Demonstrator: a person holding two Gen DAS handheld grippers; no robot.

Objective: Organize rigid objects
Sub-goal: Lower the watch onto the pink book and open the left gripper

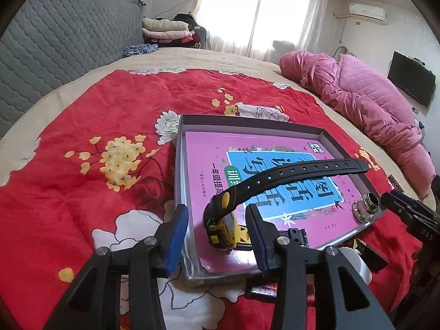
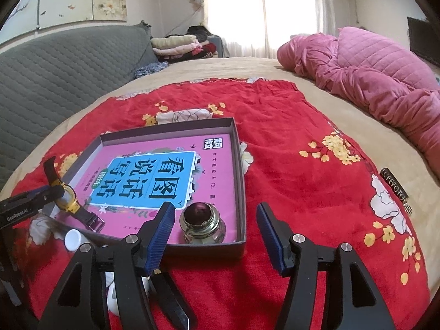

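Resting in box (image 1: pixel 326 134) near corners: watch (image 1: pixel 228 220), glass jar (image 2: pixel 202 224). L gripper (image 1: pixel 217 236) spread, straddling watch; R gripper (image 2: pixel 216 236) spread, empty.

left gripper (image 1: pixel 217 236): jaws apart, angled down | right gripper (image 2: pixel 216 236): jaws wide, angled down, gripping nothing

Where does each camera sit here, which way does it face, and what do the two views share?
Left wrist: rides the left hand-held gripper, looking down over the shallow box's near-left corner at the black-and-yellow watch on the pink book; its own fingers stand open, and the right hand-held gripper's tip shows at the right edge.
Right wrist: rides the right hand-held gripper, facing the glass jar in the box's near-right corner; open.
Shared: box, book, watch, jar, red floral cloth.
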